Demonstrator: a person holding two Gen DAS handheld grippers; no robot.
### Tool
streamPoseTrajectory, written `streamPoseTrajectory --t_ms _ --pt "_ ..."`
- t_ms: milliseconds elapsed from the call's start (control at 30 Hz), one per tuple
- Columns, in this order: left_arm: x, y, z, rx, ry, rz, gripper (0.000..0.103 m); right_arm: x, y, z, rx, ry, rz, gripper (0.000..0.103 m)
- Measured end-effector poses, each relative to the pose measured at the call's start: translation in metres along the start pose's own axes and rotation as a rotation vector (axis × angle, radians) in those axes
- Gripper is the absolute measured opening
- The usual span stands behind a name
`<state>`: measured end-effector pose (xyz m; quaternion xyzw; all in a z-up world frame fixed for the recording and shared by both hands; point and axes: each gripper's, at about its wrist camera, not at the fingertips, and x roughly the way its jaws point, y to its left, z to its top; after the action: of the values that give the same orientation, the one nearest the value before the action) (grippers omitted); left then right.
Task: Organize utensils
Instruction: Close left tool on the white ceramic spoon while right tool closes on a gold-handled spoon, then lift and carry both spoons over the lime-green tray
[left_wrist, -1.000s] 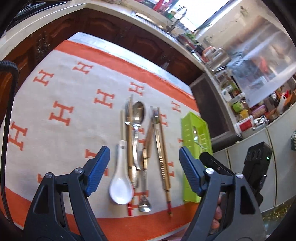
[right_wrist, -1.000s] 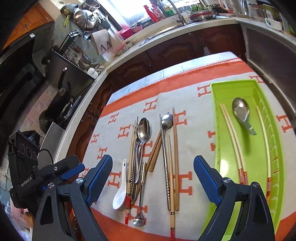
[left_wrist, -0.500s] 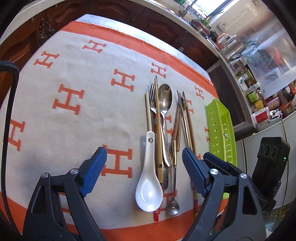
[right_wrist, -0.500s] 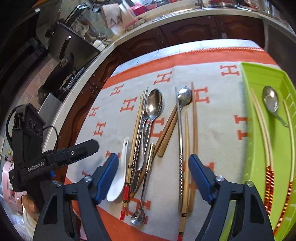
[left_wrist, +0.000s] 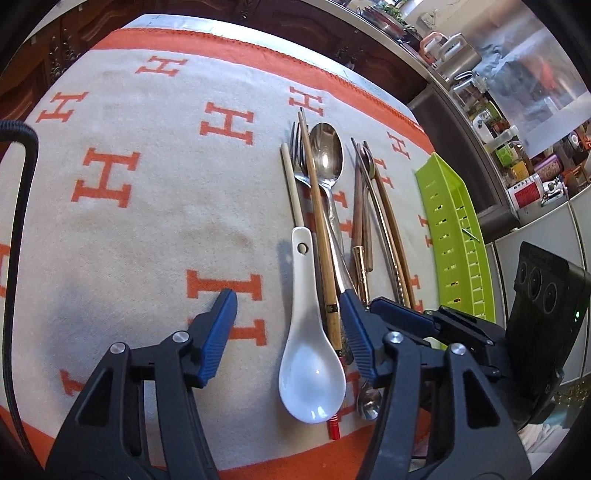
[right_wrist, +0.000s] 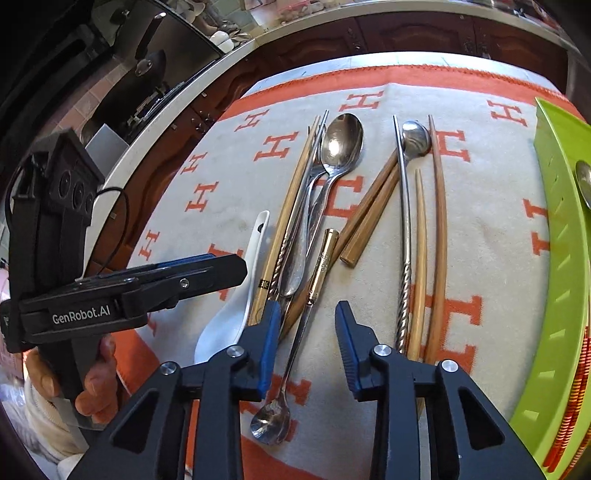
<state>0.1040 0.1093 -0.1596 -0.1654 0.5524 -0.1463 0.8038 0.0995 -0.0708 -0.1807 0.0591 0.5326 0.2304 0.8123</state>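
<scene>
Utensils lie in a row on the orange-and-cream cloth (left_wrist: 155, 206). My left gripper (left_wrist: 288, 314) is open, low over the cloth, its fingers either side of a white ceramic spoon (left_wrist: 308, 354). My right gripper (right_wrist: 304, 325) is open, its fingers either side of a slim long-handled gold-and-steel spoon (right_wrist: 295, 354). Wooden chopsticks (right_wrist: 437, 236), a large steel spoon (right_wrist: 338, 147), a fork (left_wrist: 295, 147) and a twisted steel chopstick (right_wrist: 404, 229) lie alongside. The green tray (right_wrist: 561, 280) at right holds a spoon (right_wrist: 583, 181) and red-ended chopsticks (right_wrist: 576, 402).
The left gripper's body (right_wrist: 122, 291) and the hand holding it reach in at the left of the right wrist view. Dark wooden cabinets (right_wrist: 406, 33) and a counter ring the table's far side. The green tray also shows in the left wrist view (left_wrist: 454, 240).
Both grippers have dropped lower and moved in toward the utensils. The left one now straddles the white spoon, and the right one has narrowed around the slim spoon's handle.
</scene>
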Motion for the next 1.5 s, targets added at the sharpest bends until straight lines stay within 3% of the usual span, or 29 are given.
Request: streamPoseTrajectory --t_ms 167,400,500,633,833,900,1100,1500 --pt "0.003 -0.006 0.001 0.032 -0.003 0.007 0.055 0.004 0.010 -0.002 -0.056 -0.011 -0.037 0.010" --pt "0.011 -0.019 0.004 0.081 -0.004 0.036 0.055 -0.008 0.003 -0.006 -0.019 -0.029 -0.036 0.004" --pt "0.014 -0.023 0.004 0.096 -0.004 0.052 0.051 -0.016 -0.005 -0.006 0.006 -0.044 -0.033 0.003" --pt "0.017 -0.025 0.004 0.112 0.009 0.046 0.032 -0.025 -0.011 -0.005 0.025 -0.063 -0.019 0.003" --pt "0.021 -0.026 0.004 0.102 0.027 0.020 0.014 -0.032 -0.017 -0.006 0.049 -0.078 0.003 0.003" --pt "0.022 -0.022 0.004 0.062 0.036 -0.009 0.013 -0.034 -0.017 -0.007 0.053 -0.082 0.005 0.003" --pt "0.008 -0.026 -0.001 0.091 0.002 0.027 0.005 -0.042 -0.022 -0.010 0.072 -0.098 0.021 0.003" --pt "-0.029 -0.046 -0.006 0.114 -0.034 0.006 0.004 -0.079 -0.035 -0.019 0.136 -0.166 0.077 0.002"
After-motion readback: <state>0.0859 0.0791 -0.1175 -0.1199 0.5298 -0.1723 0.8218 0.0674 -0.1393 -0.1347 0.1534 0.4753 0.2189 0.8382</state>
